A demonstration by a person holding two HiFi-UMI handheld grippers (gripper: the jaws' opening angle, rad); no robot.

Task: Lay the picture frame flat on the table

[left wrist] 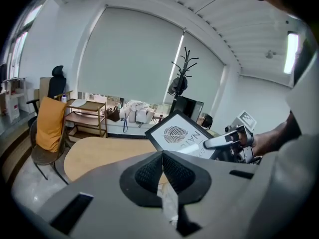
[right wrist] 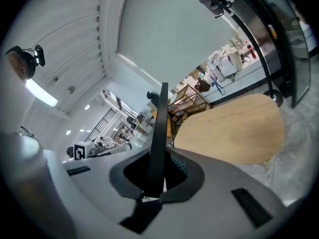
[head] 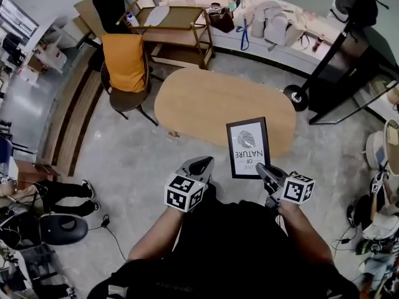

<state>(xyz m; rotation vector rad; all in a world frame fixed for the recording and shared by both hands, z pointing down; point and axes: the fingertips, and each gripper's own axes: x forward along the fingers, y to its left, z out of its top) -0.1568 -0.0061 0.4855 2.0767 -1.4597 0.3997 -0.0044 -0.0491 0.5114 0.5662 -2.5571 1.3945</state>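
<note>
The picture frame (head: 248, 147) is held in the air, upright with its printed face towards the person, just over the near right edge of the oval wooden table (head: 212, 101). It is clamped at its lower right corner by the right gripper (head: 260, 169); in the right gripper view the frame is seen edge-on, with both jaws pressed against it. Whether the frame touches the tabletop cannot be told.

The left gripper (head: 198, 165) is held to the left of the frame, apart from it, at the near side of the table. Its jaws are closed tip to tip, and nothing is held between them.

A chair (head: 126, 64) draped with an orange cover is set at the far left end of the table. Behind it, a wooden shelf trolley (head: 177, 33) is placed against the far wall. Bags (head: 268, 23) are lined along a low ledge at the far side. A black coat stand (head: 340, 42) is seen at the far right, its round base (head: 295, 97) on the floor just beyond the table's right end. A cable (head: 109, 229) lies on the floor at the near left.
</note>
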